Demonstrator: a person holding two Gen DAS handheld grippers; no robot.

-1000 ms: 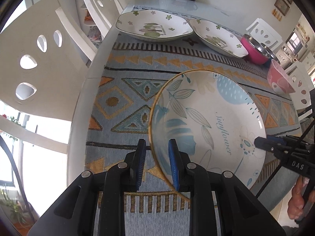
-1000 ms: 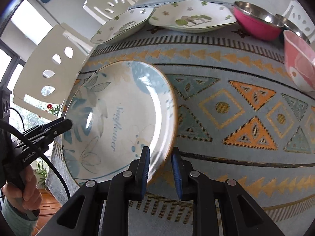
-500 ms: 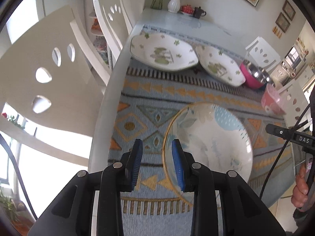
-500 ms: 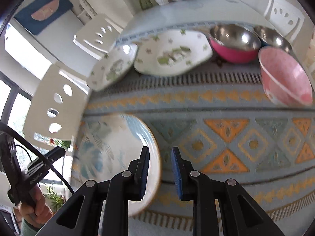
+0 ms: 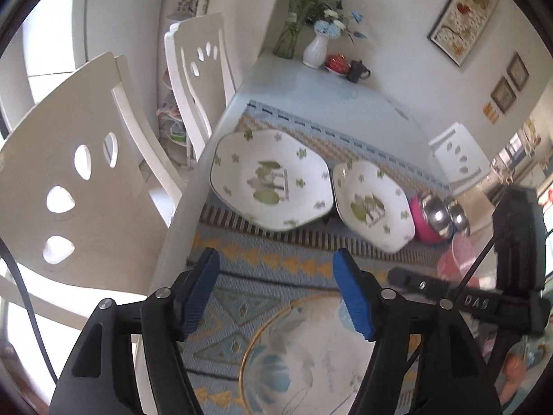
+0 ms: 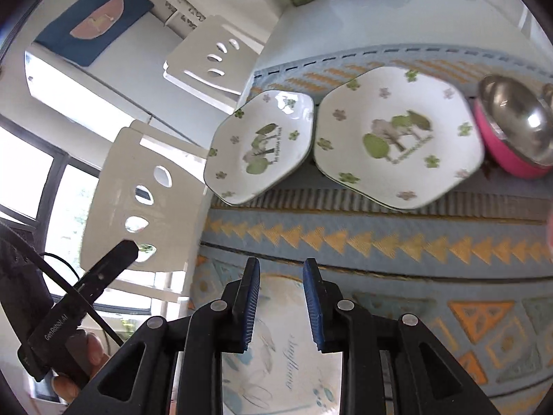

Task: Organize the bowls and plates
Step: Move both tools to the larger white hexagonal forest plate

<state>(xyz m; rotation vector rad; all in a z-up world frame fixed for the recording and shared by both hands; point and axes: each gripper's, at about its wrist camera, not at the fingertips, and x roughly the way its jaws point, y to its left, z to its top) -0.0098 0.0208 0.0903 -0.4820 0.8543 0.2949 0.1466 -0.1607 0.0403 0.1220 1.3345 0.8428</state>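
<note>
A round plate with blue leaves and a gold rim [image 5: 311,356] lies flat on the patterned cloth [image 5: 276,263], low in both wrist views [image 6: 276,373]. My left gripper [image 5: 275,254] hangs above its far edge; its jaws are opening wide with nothing between them. My right gripper [image 6: 281,263] is over the plate's other side, jaws opening a little, pads clear of the plate. Farther back sit two white hexagonal plates with green trees, the larger one [image 5: 269,180] beside the smaller one [image 5: 373,204]. A pink steel-lined bowl [image 6: 511,131] and a pink bowl [image 5: 456,259] stand to their right.
Two white chairs [image 5: 69,190] [image 5: 204,79] stand along the table's left edge [image 5: 179,214]. A vase of flowers [image 5: 316,50], a red dish and a dark cup are at the far end. A second steel bowl [image 5: 456,211] sits behind the pink one.
Both grippers let go of the blue-leaf plate's rim and rose back from it. The left jaws spread wide, the right ones only slightly. The plate now lies on the cloth.
</note>
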